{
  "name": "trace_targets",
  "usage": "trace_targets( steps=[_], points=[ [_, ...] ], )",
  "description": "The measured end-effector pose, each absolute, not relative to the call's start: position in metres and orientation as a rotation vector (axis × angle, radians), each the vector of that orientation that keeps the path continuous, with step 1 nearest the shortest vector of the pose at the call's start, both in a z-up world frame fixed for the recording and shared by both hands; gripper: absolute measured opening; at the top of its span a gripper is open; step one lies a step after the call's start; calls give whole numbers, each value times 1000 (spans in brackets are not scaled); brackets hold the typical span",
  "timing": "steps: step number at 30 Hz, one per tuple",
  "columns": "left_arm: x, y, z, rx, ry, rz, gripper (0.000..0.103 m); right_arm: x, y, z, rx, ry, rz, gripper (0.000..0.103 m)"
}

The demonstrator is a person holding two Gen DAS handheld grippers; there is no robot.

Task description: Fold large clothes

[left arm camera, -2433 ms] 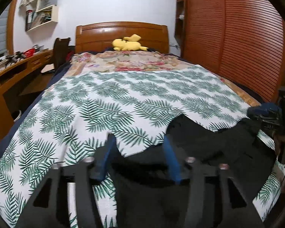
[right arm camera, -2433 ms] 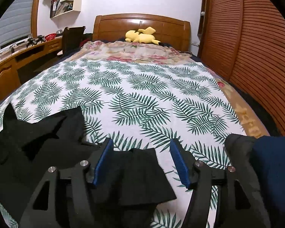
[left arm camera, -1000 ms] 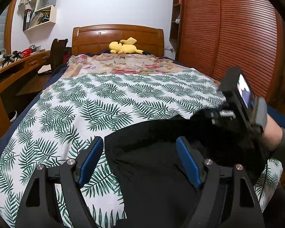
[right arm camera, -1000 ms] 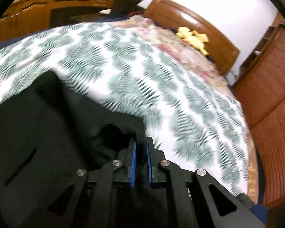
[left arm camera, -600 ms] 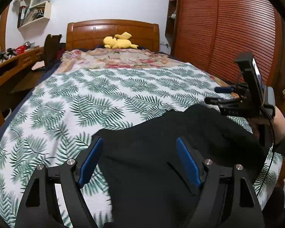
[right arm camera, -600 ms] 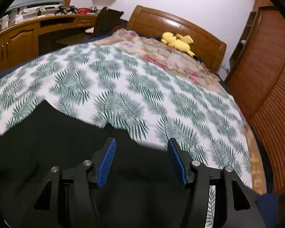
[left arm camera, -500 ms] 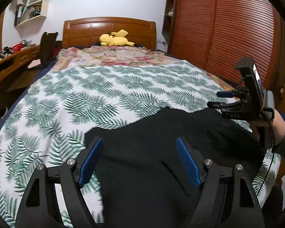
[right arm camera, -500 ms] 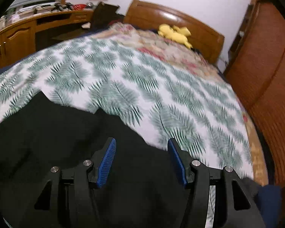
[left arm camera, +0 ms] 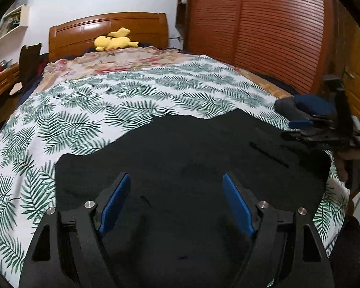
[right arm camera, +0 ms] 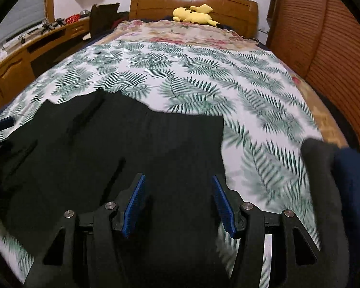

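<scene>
the black garment [left arm camera: 192,148] lies flat on the leaf-print bedspread [left arm camera: 84,110], long axis 9 to 3; left gripper [left arm camera: 177,201] and right gripper [right arm camera: 180,201] hover over it at 12, both spread, empty

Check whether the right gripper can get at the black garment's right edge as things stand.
Probably yes: the right gripper hangs open over the black garment, whose right edge lies bare on the leaf-print sheet, nothing between.

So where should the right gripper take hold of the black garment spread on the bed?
Probably the far right corner of the black garment: it lies flat on the leaf-print bedspread with a clean, exposed edge. The open right gripper could slide in low from the right.
</scene>
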State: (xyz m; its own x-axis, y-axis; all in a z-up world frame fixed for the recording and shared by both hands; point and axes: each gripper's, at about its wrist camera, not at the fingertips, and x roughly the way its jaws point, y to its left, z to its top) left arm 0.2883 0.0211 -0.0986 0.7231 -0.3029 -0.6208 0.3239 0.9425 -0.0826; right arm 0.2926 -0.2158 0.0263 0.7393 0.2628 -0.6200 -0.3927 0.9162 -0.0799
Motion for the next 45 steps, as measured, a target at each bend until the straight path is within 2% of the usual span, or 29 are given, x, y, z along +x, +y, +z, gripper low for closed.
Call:
trace_targets(
  steps=[6,10,12,22,31,38,40,45],
  points=[
    [288,6,-109,80,696,-344,80,246,-232,18,-205,638,416,58],
    [290,7,-113,70,701,-336,79,260,-239,-17,-221,755,400,58],
    [290,9,-114,57,702,-341,80,263,-242,-26,-215,753,400,58],
    [282,8,-111,76,689,-327,80,224,-256,-3,-242,681,317,59],
    [243,17,-109,78,691,-328,80,209,-292,-9,-161,665,235,59],
    [200,27,-101,100,666,-339,80,223,-294,-27,-89,749,219,71],
    [189,32,-104,102,675,-337,80,231,-297,-36,-38,796,239,77],
    [162,55,-113,62,695,-324,80,234,-299,-41,-11,782,223,80]
  ],
)
